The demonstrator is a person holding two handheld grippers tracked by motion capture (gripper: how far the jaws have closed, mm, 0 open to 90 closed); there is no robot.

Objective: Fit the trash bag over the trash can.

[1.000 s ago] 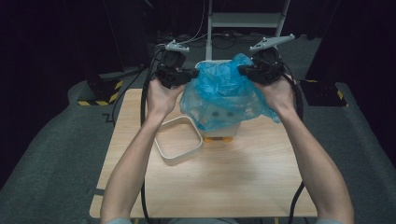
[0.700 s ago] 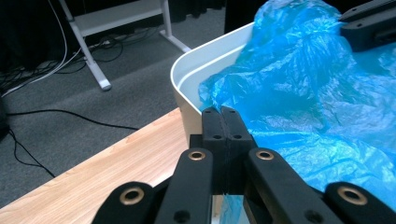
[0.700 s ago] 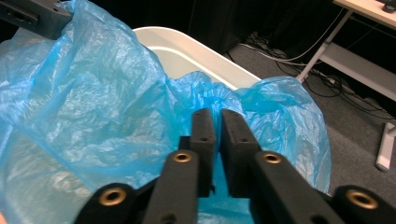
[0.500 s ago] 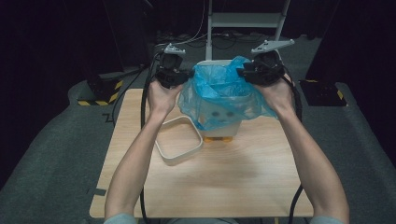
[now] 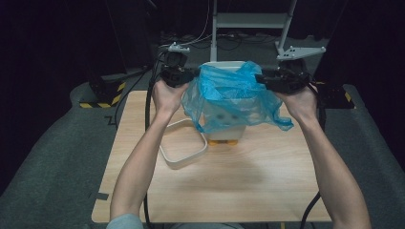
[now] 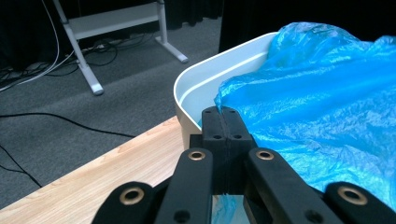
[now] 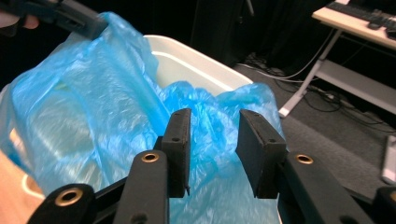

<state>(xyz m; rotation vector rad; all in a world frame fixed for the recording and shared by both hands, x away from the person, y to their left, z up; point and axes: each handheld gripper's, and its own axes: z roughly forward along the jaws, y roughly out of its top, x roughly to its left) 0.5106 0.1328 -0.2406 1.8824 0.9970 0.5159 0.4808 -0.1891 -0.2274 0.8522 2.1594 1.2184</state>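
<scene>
Jaws of left gripper (image 6: 223,122) clamped on blue bag (image 5: 234,98), right gripper (image 7: 212,140) jaws apart, just opened, bag film betw. them, white ring (image 5: 184,157) beside bin (image 6: 205,79)

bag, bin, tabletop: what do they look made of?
Bag: thin plastic film, blue, translucent and crinkled, with a slight sheen; the bin shows through it. Bin: probably moulded plastic, white, smooth, rounded rim, soft gloss. Tabletop: pale wood or wood-look laminate; grain lines show, but the look doesn't settle which.
</scene>
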